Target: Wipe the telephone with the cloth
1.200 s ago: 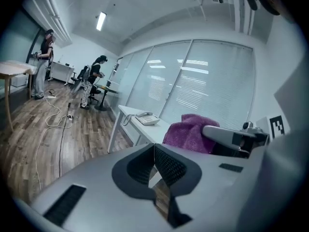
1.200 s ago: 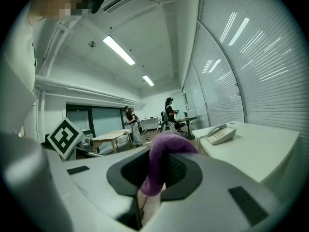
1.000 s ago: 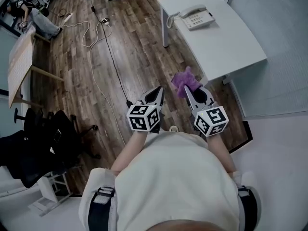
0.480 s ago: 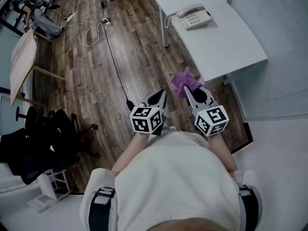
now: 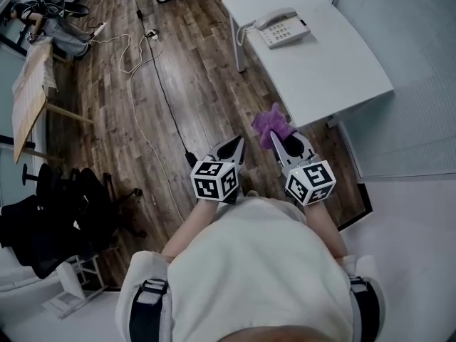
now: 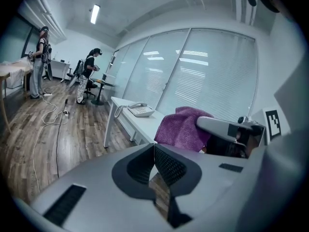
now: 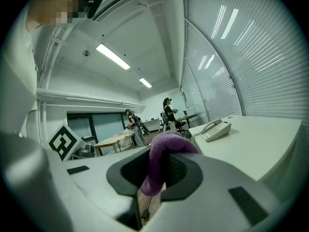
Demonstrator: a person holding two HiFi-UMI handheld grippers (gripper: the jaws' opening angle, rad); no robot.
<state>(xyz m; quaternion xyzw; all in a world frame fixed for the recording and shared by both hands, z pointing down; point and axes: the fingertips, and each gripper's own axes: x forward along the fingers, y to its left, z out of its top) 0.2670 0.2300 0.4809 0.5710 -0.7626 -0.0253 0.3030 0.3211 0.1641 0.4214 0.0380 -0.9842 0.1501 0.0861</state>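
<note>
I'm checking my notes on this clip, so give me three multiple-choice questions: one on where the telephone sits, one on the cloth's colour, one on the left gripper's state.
1. Where on the white table is the telephone?
A. near end, by the person
B. far end
C. the middle

2. What colour is the cloth?
A. purple
B. yellow
C. white

3. The left gripper is:
A. shut on the cloth
B. wide open
C. shut, empty

Answers:
1. B: the head view shows it at the end away from the person.
2. A: it is purple in every view.
3. C: its own view shows the jaws together with nothing between them, and the right gripper holds the cloth.
</note>
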